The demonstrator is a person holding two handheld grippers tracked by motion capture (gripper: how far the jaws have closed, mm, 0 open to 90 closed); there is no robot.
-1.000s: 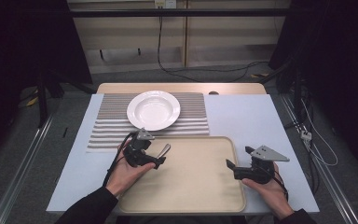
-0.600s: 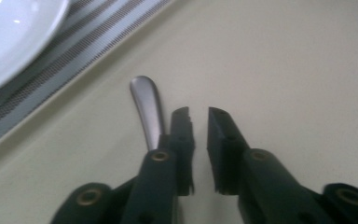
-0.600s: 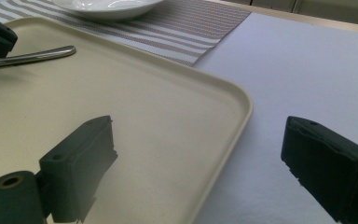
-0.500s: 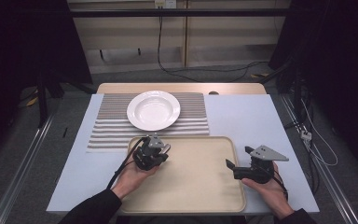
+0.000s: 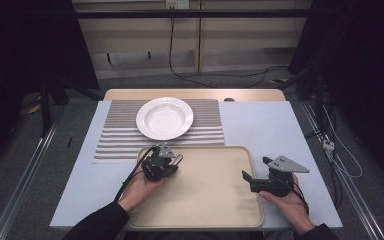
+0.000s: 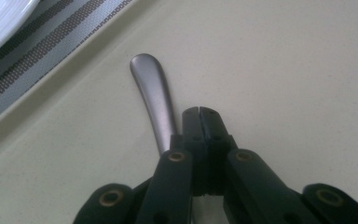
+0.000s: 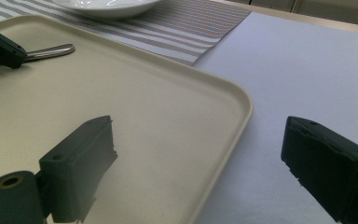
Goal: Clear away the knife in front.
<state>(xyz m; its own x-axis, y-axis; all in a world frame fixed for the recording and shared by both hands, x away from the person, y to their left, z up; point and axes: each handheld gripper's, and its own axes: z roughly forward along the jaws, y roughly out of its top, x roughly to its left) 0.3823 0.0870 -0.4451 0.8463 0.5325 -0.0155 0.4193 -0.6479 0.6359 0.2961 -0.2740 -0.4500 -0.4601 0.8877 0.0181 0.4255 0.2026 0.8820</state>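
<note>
The left tool [image 6: 199,114] has its jaws pressed together, and a metal handle [image 6: 154,93] pokes out beside them toward the upper left of the left gripper view; whether they pinch it I cannot tell. The handle looks stiff, light and slippery, lying low on the tray [image 5: 215,200]. The right tool [image 5: 258,170] gapes wide and empty.

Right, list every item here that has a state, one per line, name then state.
Left claw: shut, on the tray, the handle lying beside its jaws, not clearly between them.
Right claw: open, empty, straddling the tray's right edge.
Plate: empty, upright on the mat.
Tray: flat on the table, bare but for the handle.
Handle: metal, lying on the tray.
Mat: spread flat.
</note>
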